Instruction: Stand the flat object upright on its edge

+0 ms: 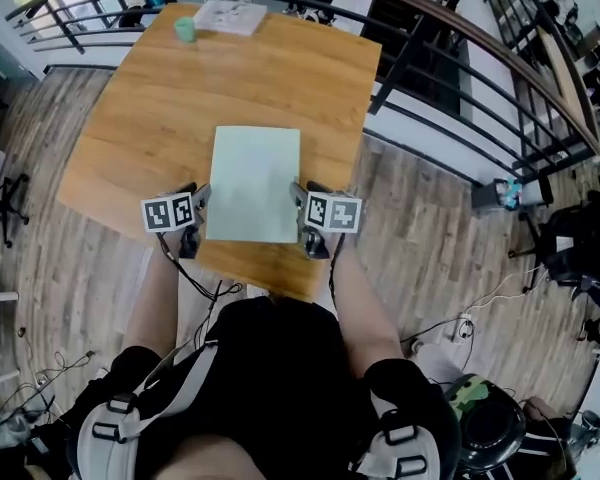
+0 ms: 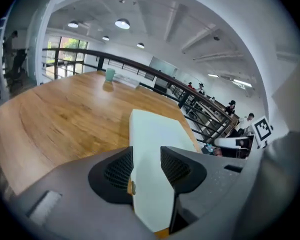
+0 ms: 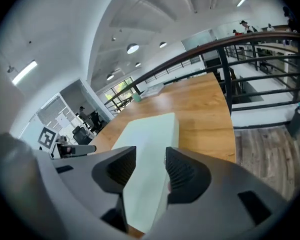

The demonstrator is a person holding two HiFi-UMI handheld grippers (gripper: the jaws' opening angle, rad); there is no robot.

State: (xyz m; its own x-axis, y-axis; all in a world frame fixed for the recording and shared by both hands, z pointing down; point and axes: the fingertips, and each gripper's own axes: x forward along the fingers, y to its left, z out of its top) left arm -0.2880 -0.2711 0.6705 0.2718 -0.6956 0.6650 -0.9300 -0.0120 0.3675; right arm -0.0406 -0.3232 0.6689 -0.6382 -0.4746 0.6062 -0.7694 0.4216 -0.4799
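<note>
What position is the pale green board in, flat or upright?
Flat: the pale green board lies broad face up on the wooden table.

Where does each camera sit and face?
Head view: head-mounted, facing steeply down at the pale green flat board on the wooden table; arms, torso show.
Left gripper view: on the left hand-held gripper, facing along the board's edge; own jaws show.
Right gripper view: mirrored, on the right hand-held gripper.
All share the board.
</note>
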